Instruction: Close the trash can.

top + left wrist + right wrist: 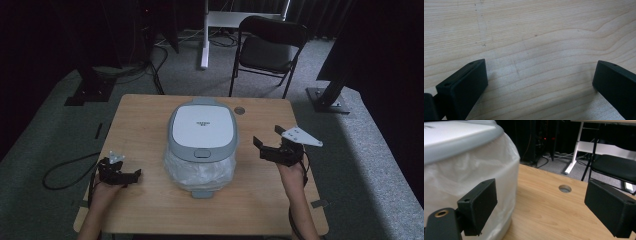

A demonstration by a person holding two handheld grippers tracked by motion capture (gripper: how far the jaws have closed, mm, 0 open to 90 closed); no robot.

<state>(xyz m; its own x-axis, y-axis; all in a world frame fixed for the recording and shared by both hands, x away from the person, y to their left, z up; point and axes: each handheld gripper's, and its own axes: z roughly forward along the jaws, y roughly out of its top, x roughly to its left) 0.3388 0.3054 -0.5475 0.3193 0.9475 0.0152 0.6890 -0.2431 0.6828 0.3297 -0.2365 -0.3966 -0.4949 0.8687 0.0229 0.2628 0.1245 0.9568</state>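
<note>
A small lidded bin (202, 145), grey-rimmed with a white lid and a pale plastic liner bulging over its body, stands at the middle of the wooden table (150, 120), a little nearer the far edge than the near one. The left gripper (131, 176) rests low by the near left corner, well apart from the bin, its jaws spread wide over bare wood grain with nothing between them. The right gripper (265, 136) is held up off the table toward the right edge, jaws likewise spread and empty, and aimed at the bin's side; in the right gripper view the liner (471, 172) sits just beyond the nearer jaw (close, though whether it touches cannot be told). That placement, one tool on each flank with the bin between them, looks like a ready stance for working on the bin from both sides, probably its liner or lid. A cable hole (240, 110) lies near the far edge, behind the bin.
</note>
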